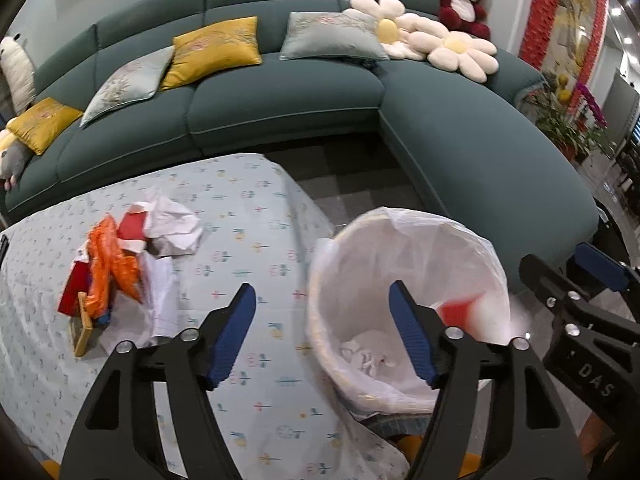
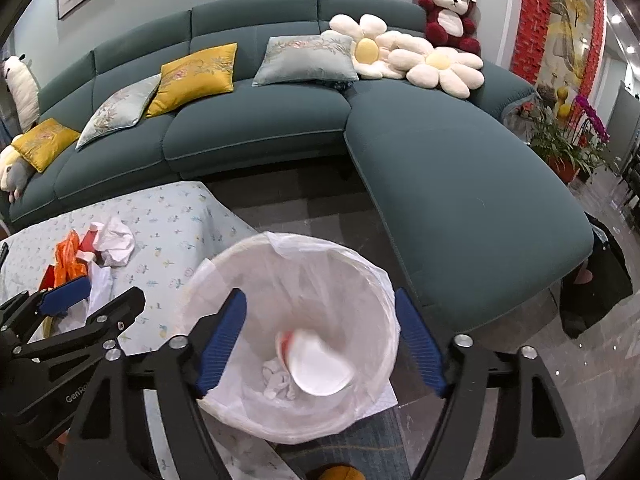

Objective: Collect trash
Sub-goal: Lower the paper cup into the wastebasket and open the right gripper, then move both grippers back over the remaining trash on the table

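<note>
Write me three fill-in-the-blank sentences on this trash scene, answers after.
1. The bin is lined with a white ____.
2. The trash pile lies on the ____.
3. The red and white cup is inside the ____.

Missing words: bag; table; bin

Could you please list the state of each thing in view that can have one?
left hand-held gripper: open, nothing between its fingers
right hand-held gripper: open, nothing between its fingers, above the bin
trash bin: upright, lined with a white bag, partly filled
red-and-white cup: inside the bin, blurred
trash pile: on the table, uncollected
</note>
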Demonstrator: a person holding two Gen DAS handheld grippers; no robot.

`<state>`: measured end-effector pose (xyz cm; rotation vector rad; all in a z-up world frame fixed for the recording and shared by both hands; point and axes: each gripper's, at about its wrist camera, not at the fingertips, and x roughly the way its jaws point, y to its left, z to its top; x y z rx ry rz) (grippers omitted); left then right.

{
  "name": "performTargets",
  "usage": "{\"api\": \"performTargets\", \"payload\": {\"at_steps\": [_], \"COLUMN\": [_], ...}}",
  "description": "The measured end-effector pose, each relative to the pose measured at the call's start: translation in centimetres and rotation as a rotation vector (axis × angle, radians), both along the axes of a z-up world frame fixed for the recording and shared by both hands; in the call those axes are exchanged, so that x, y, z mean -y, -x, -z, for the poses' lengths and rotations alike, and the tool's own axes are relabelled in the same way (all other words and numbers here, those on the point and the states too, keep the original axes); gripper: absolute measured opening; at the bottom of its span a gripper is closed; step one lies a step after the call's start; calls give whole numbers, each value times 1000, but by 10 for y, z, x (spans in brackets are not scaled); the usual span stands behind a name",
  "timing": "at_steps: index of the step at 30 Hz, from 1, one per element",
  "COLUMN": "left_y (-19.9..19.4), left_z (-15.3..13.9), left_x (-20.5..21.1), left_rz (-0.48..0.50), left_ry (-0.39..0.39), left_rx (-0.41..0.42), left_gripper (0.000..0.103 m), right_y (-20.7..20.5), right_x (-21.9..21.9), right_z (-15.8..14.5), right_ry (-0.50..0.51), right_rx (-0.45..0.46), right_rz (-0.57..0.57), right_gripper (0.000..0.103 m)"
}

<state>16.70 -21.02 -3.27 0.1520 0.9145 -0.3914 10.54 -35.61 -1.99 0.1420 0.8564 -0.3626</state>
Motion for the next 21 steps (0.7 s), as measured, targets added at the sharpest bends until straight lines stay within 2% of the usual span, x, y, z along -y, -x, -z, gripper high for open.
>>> {"api": "performTargets", "payload": {"at_steps": [4,6,18,21], "left_y": [-2,-1,5,7], "left_z": [-5,-7,-20,-24], "left_x": [-17,-24,-86,-104], "left_rz": [-26,-42,-126,-152], "left_ry": [7,7,21,20], "left_rx": [-1,7,23,33], "left_gripper": [68,74,74,79], "right_y": [-3,-3,-2,-3], "right_x": [-8,-13,-70,-89], "right_z": [-6,-10,-36,-42], "right_ry": [4,1,34,42], "right_rx": [3,8,23,25], "right_rz": [-9,-18,-99,-128], "right_gripper": [75,75,77,77]}}
